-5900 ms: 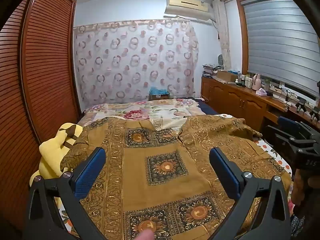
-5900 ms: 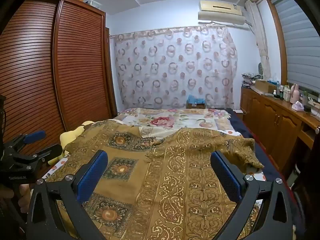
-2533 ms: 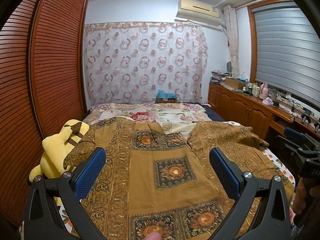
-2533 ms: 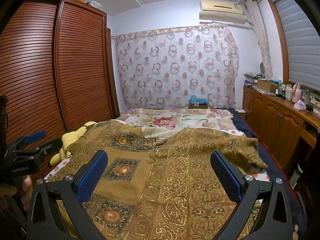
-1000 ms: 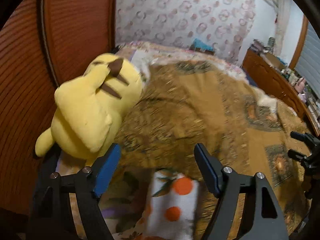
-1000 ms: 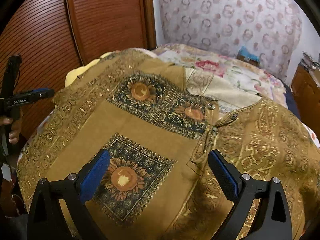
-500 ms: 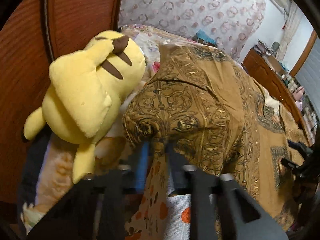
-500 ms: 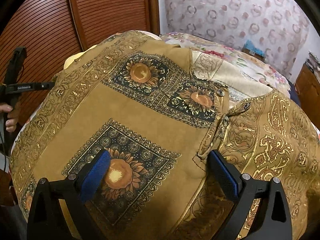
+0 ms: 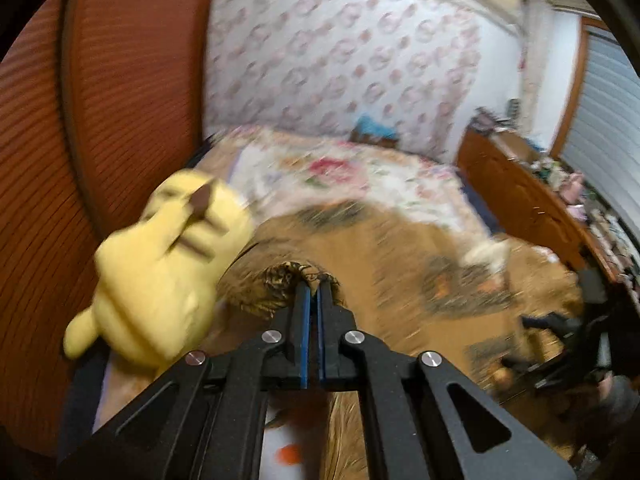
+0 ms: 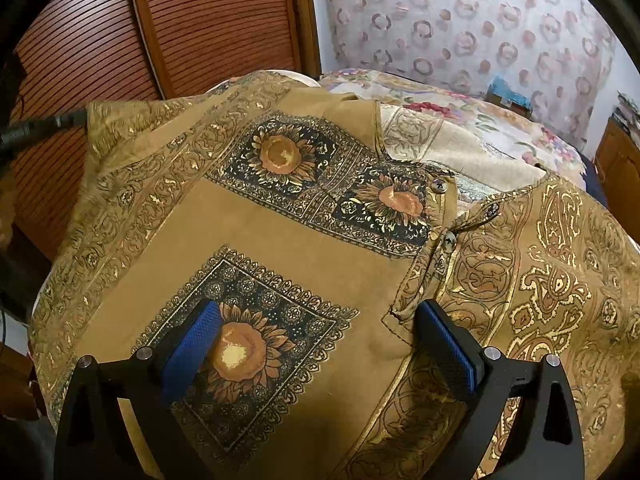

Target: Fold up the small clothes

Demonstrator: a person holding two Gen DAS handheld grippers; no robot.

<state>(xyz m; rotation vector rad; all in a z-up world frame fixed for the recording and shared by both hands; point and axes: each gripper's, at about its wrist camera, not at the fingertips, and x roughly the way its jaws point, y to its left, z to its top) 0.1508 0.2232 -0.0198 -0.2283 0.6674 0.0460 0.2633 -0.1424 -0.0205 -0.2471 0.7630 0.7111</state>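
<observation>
- Left gripper (image 9: 313, 286): jaws have just closed, now pinched together on a bunched edge of the brown patterned shirt (image 10: 304, 232); left wrist view blurred.
- Yellow plush toy (image 9: 160, 280) sits just left of that pinch, against the wooden louvred wardrobe (image 9: 80, 140).
- Shirt lies spread over the floral bedspread (image 10: 460, 120), sunflower squares up, its left corner raised.
- Right gripper (image 10: 316, 320): blue pads apart, low over the shirt's front near the button placket (image 10: 444, 216); nothing clamped.

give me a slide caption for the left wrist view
Left gripper shut on the brown patterned shirt's sleeve edge beside a yellow plush toy.
</observation>
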